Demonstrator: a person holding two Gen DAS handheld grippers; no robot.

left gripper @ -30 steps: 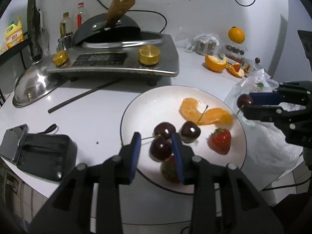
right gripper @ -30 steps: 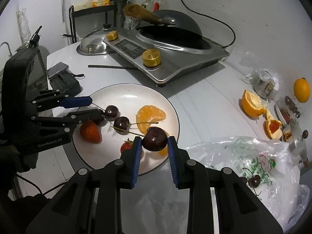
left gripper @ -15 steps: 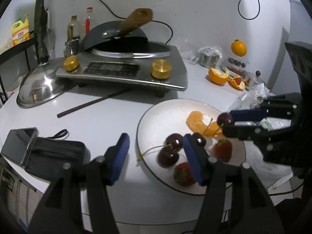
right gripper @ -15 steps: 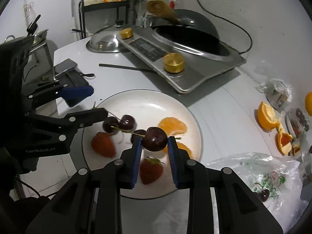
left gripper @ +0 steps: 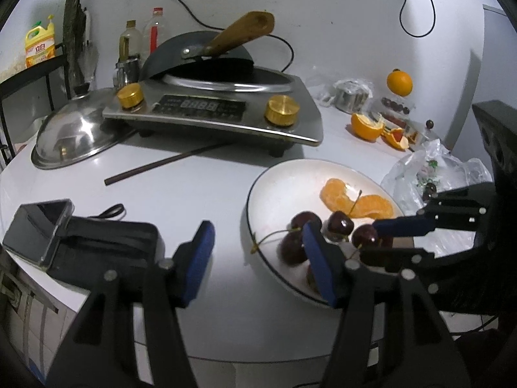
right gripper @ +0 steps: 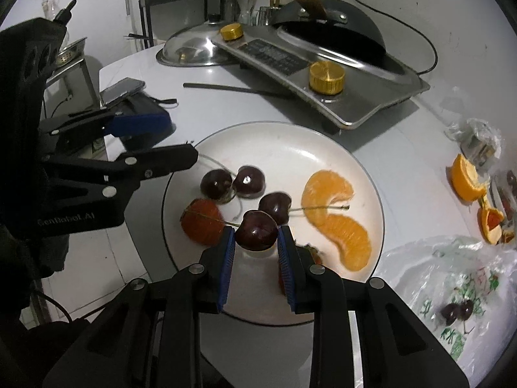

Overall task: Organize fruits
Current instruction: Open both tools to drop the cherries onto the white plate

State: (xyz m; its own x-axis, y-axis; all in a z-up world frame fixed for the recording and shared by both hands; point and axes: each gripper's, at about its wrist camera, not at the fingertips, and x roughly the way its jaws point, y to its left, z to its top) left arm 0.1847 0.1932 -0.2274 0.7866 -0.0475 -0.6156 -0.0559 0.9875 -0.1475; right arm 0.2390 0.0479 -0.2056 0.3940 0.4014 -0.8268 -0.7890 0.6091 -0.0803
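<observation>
- The right gripper [right gripper: 255, 242] is pinching a dark cherry [right gripper: 257, 230] between its blue pads, hanging low over the near part of the white plate [right gripper: 278, 139].
- The left gripper [left gripper: 257, 252] is standing with its jaws well apart and nothing between them, straddling the plate's left rim; those jaws have just been opening.
- On the plate, three more cherries [right gripper: 245, 177] are lying beside a strawberry [right gripper: 202, 221], with two peeled orange segments [right gripper: 336, 213] to their right.
- Just right of the plate, a clear plastic bag [right gripper: 452, 271] is holding two further cherries.
- Farther off, a steel cooker [right gripper: 323, 61] is carrying a black pan, a domed lid [right gripper: 190, 48] is resting beside it, and orange peel [right gripper: 465, 177] is sitting near the wall.
</observation>
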